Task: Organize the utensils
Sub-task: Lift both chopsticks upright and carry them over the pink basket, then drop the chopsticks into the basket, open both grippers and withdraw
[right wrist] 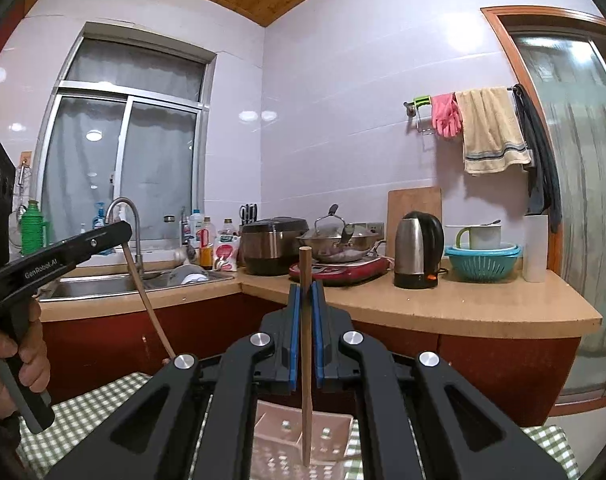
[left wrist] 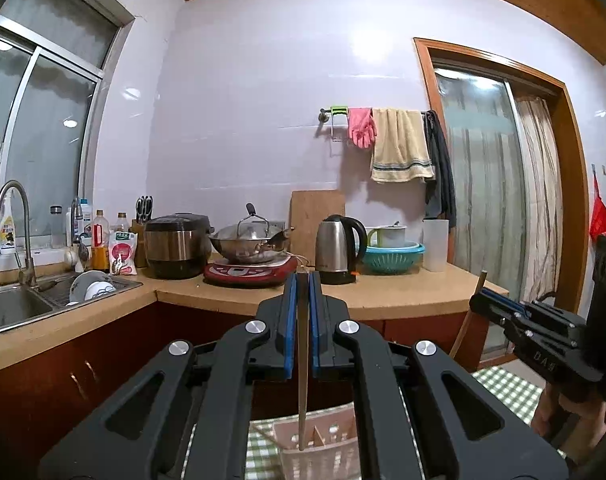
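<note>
My left gripper (left wrist: 303,282) is shut on a thin chopstick (left wrist: 302,380) that hangs straight down. Its lower tip shows over the compartments of a pale pink utensil holder (left wrist: 327,458) below. My right gripper (right wrist: 306,290) is shut on a wooden chopstick (right wrist: 306,360), also upright, with its tip over the same holder (right wrist: 331,446). Each gripper appears in the other's view: the right gripper (left wrist: 479,300) at the right with its chopstick (left wrist: 463,330), the left gripper (right wrist: 123,229) at the left with its chopstick (right wrist: 147,300). A person's hand holds each handle.
The holder stands on a green checked cloth (right wrist: 87,408). Beyond it runs an L-shaped counter (right wrist: 463,308) with a sink (left wrist: 11,308), rice cooker (left wrist: 177,246), wok (left wrist: 249,242) on a red induction cooker, kettle (left wrist: 337,250) and teal colander (left wrist: 393,258). A glass door stands at the right.
</note>
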`<state>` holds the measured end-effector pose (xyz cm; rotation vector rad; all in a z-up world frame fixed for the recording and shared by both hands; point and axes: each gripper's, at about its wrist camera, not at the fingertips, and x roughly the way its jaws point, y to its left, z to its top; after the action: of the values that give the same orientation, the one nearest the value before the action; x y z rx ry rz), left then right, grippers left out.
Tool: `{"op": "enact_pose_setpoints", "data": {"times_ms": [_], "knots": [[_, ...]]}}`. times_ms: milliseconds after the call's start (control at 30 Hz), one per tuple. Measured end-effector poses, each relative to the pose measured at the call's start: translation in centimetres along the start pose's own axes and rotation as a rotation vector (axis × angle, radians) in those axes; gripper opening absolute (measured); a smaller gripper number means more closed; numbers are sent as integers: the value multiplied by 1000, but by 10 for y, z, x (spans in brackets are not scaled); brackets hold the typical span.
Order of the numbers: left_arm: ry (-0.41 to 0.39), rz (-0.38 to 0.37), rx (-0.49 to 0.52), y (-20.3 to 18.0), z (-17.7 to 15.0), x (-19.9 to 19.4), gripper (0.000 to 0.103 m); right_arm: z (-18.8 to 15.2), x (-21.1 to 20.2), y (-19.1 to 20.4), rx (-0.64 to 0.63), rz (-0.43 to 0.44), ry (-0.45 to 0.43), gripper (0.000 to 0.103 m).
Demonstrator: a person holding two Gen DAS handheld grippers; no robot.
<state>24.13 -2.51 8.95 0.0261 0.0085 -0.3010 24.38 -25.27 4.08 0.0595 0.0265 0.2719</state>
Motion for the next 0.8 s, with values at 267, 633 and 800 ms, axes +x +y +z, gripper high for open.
{"op": "enact_pose_setpoints", "data": {"times_ms": [267,633,800], "knots": [[48,16,-21,4,-24,47,6,-20,37,-11,-12,-19,23,7],[210,14,-18,11,-83,81,10,-64,63,-15,16,-18,140,7],[252,32,-37,14,-101,80,43,-74,57,-12,24,-25,184,28]]}}
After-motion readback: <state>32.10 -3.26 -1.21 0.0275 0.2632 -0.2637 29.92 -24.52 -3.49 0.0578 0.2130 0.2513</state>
